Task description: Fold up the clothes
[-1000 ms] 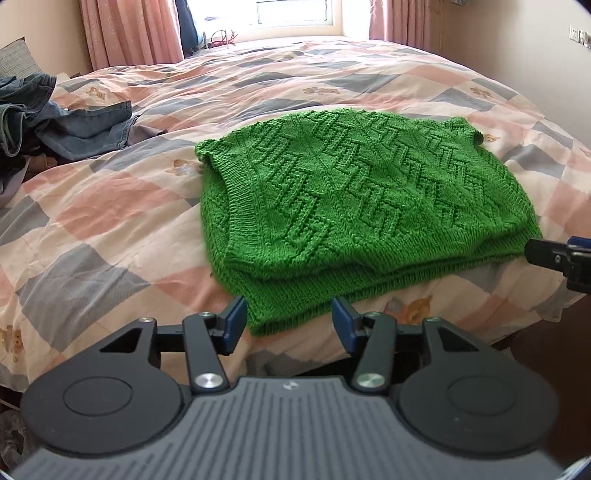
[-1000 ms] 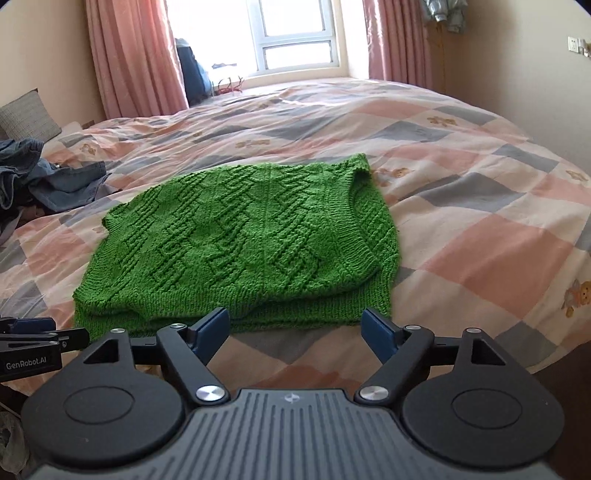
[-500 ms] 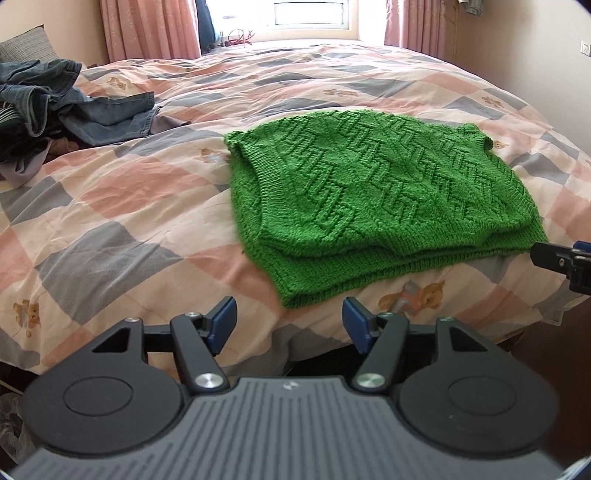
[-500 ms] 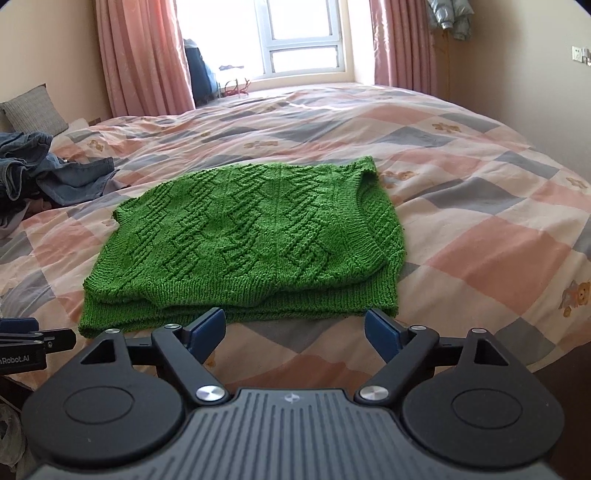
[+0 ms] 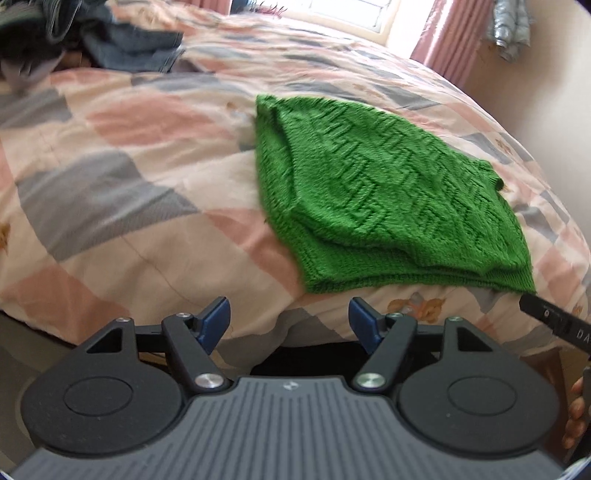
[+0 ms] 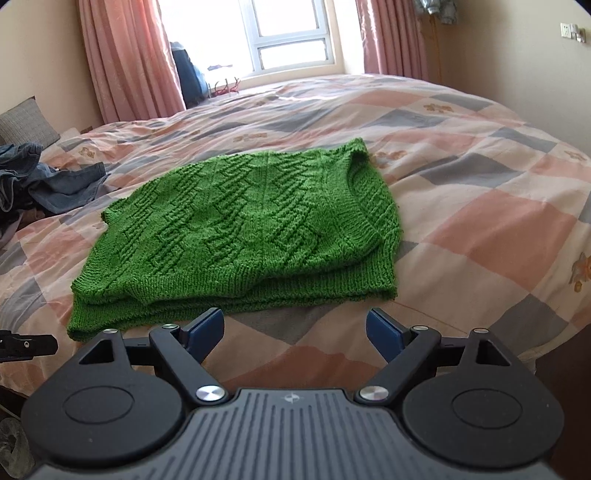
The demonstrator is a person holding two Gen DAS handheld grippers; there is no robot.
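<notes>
A green knitted sweater (image 5: 376, 199) (image 6: 243, 229) lies folded flat near the front edge of the bed, its layers stacked with the ribbed hem toward me. My left gripper (image 5: 290, 319) hovers open off the bed's front edge, to the left of the sweater's near corner, with nothing between its blue fingertips. My right gripper (image 6: 295, 330) stands open just in front of the sweater's hem, also empty. The tip of the right gripper shows at the right edge of the left wrist view, and the left gripper's tip at the left edge of the right wrist view.
The bed carries a patchwork quilt (image 6: 480, 229) in pink, grey and cream. A heap of denim clothes (image 6: 44, 184) (image 5: 110, 44) lies at the far left by a grey pillow (image 6: 26, 123). Pink curtains (image 6: 125, 62) and a window (image 6: 280, 33) stand behind the bed.
My left gripper has swung left and back from the sweater, so the sweater now sits to its right. The right gripper drew back slightly. Both stay open and empty.
</notes>
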